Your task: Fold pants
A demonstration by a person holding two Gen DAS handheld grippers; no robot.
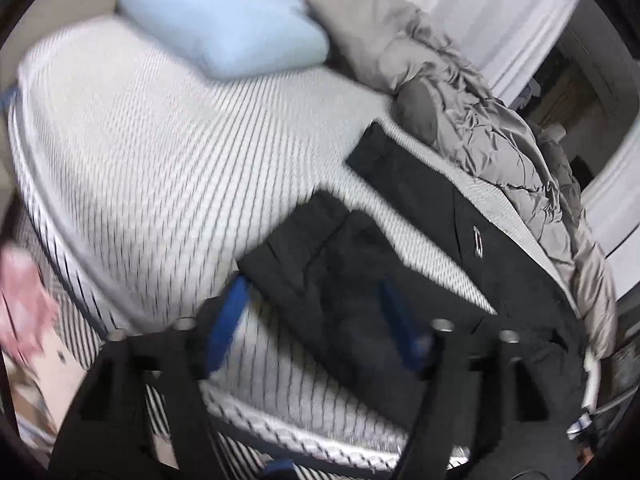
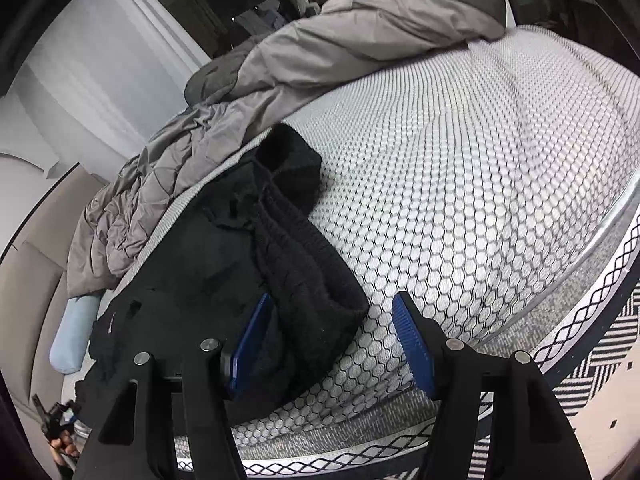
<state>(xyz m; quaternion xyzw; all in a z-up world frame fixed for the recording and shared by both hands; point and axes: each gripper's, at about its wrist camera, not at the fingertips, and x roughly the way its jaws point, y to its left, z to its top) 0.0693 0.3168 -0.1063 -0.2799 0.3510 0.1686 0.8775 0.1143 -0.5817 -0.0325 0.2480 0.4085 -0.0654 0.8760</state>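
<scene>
Black pants (image 1: 400, 220) lie along the right side of a white patterned mattress (image 1: 160, 160), the legs spread apart in a V. My left gripper (image 1: 316, 320) hovers open over the near leg's hem, its blue pads wide apart; the picture is blurred. In the right wrist view the pants (image 2: 224, 272) show their ribbed waistband end, bunched up. My right gripper (image 2: 332, 344) is open there. Its left pad (image 2: 252, 344) is against the black cloth and its right pad (image 2: 412, 344) is over bare mattress (image 2: 480, 180).
A crumpled grey duvet (image 1: 480, 128) (image 2: 320, 36) runs along the far side of the pants. A light blue pillow (image 1: 224, 28) (image 2: 72, 336) lies at the head of the bed. A black-and-white rug (image 2: 592, 360) covers the floor by the mattress edge.
</scene>
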